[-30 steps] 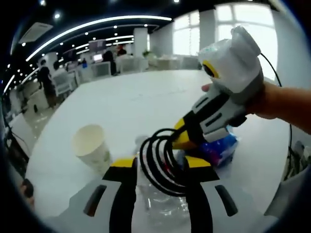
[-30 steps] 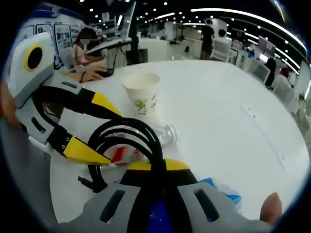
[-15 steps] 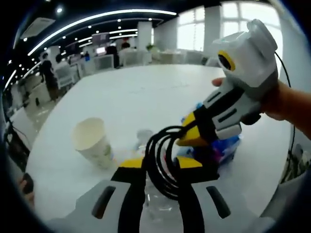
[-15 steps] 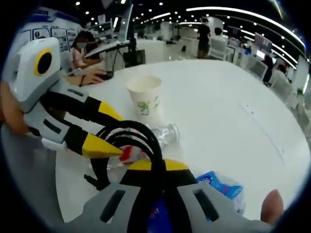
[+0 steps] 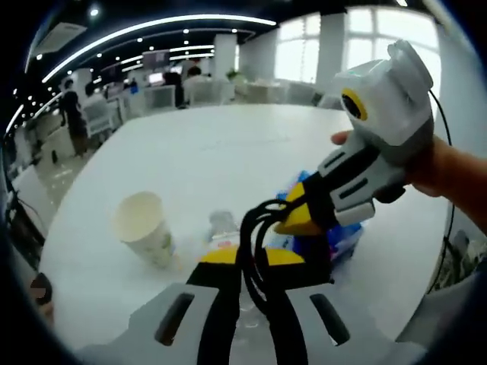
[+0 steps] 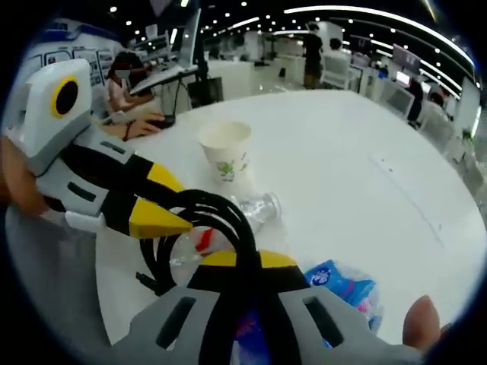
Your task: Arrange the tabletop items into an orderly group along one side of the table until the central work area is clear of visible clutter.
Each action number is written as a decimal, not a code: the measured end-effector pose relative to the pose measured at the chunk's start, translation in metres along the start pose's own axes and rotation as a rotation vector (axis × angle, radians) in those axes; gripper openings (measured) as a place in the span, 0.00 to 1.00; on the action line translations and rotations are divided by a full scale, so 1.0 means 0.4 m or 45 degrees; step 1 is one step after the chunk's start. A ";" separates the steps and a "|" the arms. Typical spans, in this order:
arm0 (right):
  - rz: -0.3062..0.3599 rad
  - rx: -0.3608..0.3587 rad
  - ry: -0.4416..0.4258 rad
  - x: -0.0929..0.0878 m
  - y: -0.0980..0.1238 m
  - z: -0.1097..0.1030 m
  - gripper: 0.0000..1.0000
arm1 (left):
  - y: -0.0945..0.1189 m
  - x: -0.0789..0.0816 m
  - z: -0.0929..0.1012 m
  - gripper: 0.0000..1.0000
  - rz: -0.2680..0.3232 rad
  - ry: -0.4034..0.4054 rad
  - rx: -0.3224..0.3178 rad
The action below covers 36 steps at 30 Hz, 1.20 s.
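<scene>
White desk [image 6: 358, 144], both claws clenched on coiled cable [image 6: 217, 217], cup [image 6: 226, 150] at 12 o'clock, bottle [image 6: 255, 209] beside, blue packet [image 6: 342, 281] at 4 o'clock.

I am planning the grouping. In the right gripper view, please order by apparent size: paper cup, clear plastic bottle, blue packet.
1. clear plastic bottle, longest, though partly behind the black cable.
2-3. paper cup and blue packet: similar; the packet is nearer and partly cut off, so unsure.

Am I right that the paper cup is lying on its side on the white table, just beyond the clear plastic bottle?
Not quite: the paper cup stands upright, mouth up, as the right gripper view shows. It is indeed on the white table, just beyond the clear plastic bottle.
</scene>
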State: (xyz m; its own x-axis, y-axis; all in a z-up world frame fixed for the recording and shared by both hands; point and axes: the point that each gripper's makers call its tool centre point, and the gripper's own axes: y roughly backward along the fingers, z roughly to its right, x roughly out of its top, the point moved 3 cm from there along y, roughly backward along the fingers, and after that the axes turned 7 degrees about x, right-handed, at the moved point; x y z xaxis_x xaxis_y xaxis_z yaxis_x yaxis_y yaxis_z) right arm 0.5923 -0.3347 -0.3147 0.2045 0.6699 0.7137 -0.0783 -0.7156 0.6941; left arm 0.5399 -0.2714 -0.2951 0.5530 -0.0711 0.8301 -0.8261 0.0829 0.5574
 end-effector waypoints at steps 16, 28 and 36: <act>0.036 -0.120 -0.047 0.000 0.167 -0.002 0.06 | 0.053 0.097 0.099 0.06 0.136 -0.071 -0.115; -0.023 -0.302 -0.160 -0.137 0.355 0.029 0.06 | 0.029 0.139 0.324 0.07 0.229 -0.161 -0.363; -0.097 -0.386 -0.266 -0.274 0.450 0.051 0.06 | -0.008 0.120 0.469 0.07 0.238 -0.186 -0.503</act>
State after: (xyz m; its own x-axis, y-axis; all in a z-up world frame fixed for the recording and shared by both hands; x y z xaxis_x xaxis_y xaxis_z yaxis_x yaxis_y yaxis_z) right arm 0.5759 -0.5409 -0.2698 0.4130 0.6418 0.6462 -0.3344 -0.5531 0.7630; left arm 0.5486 -0.4617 -0.2594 0.3544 -0.1556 0.9221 -0.7897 0.4783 0.3842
